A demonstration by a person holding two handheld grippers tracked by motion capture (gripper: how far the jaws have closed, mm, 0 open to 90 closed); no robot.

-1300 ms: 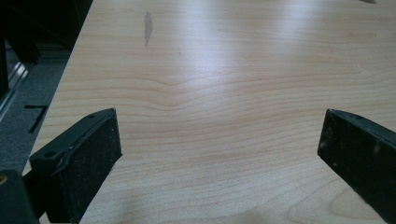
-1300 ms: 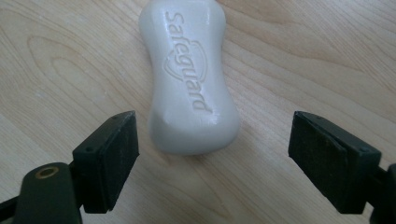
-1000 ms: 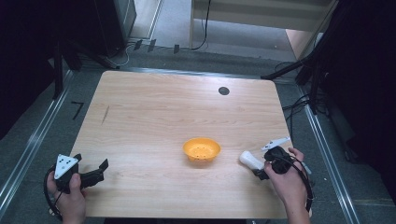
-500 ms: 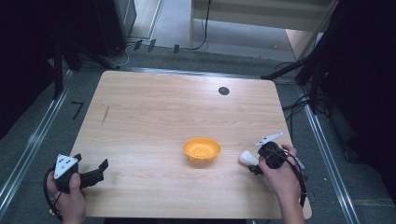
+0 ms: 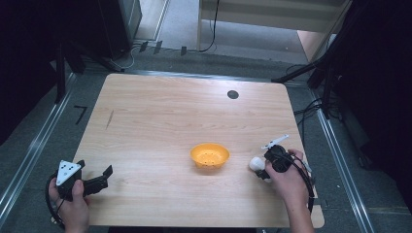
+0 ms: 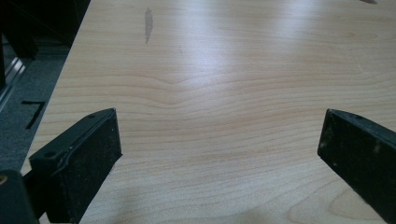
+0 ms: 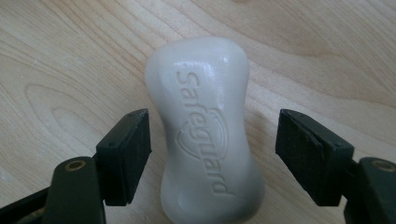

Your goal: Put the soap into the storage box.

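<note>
A white bar of soap (image 7: 205, 130) lies flat on the wooden table (image 5: 165, 121), stamped with raised lettering. My right gripper (image 7: 212, 144) is open around it, one jaw on each side with gaps to the soap. From above, the soap (image 5: 255, 163) sits at the right gripper (image 5: 265, 167), just right of an orange bowl (image 5: 209, 155) with small holes in its bottom. My left gripper (image 5: 97, 182) rests at the table's front left corner, open, with nothing but bare wood between its jaws (image 6: 219, 154).
A small black disc (image 5: 232, 94) lies near the table's far edge. A dark streak (image 5: 111, 119) marks the wood at the left. Metal rails, cables and dark stands surround the table on a grey floor.
The right hand has pushed its gripper to the left toward the bowl, closing in on the soap. The left gripper has stayed put.
</note>
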